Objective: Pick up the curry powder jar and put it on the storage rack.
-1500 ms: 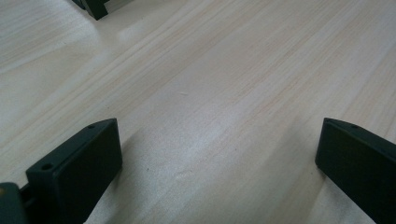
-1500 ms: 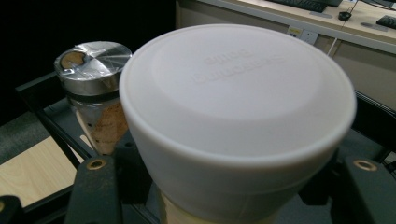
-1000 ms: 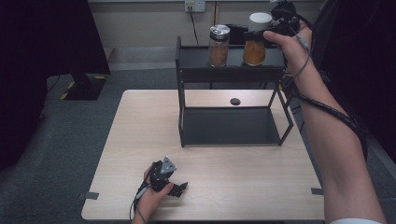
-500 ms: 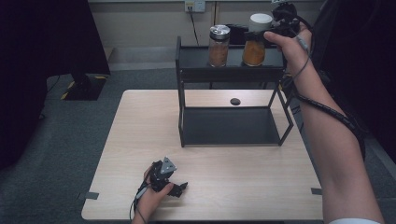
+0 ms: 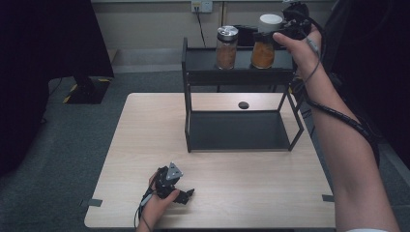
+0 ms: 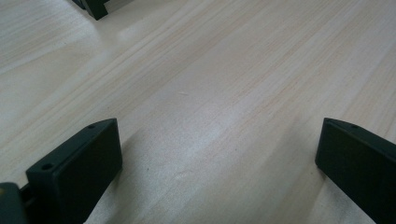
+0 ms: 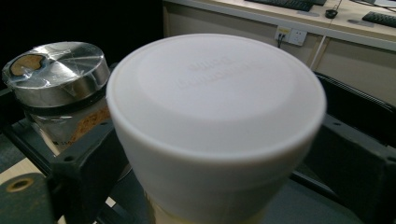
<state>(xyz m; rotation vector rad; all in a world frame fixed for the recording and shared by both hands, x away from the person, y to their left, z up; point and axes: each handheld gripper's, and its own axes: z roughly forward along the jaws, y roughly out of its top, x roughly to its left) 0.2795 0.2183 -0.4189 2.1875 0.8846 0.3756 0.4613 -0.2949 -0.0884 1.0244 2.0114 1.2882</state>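
Note:
A jar with a white lid point(image 5: 263, 48) and orange contents stands on the top deck of a black shelf rack point(image 5: 237, 75), beside a silver-lidded jar point(image 5: 226, 46). My right gripper point(image 5: 270, 36) reaches in from the right at lid height. Its jaws have just been opening and stand on either side of the white-lidded jar point(image 7: 215, 116), with a gap at the right jaw. The silver-lidded jar point(image 7: 56, 70) is just past the left jaw. My left gripper point(image 5: 186, 195) rests open on the wooden table point(image 5: 145, 145) near the front edge, nothing between its jaws point(image 6: 219, 158).
The rack's lower deck point(image 5: 237, 130) is bare. A small black round spot point(image 5: 243, 105) lies on the table behind it. The rack's foot point(image 6: 95, 7) shows far ahead of the left gripper. A wall with a socket point(image 5: 200, 6) lies behind.

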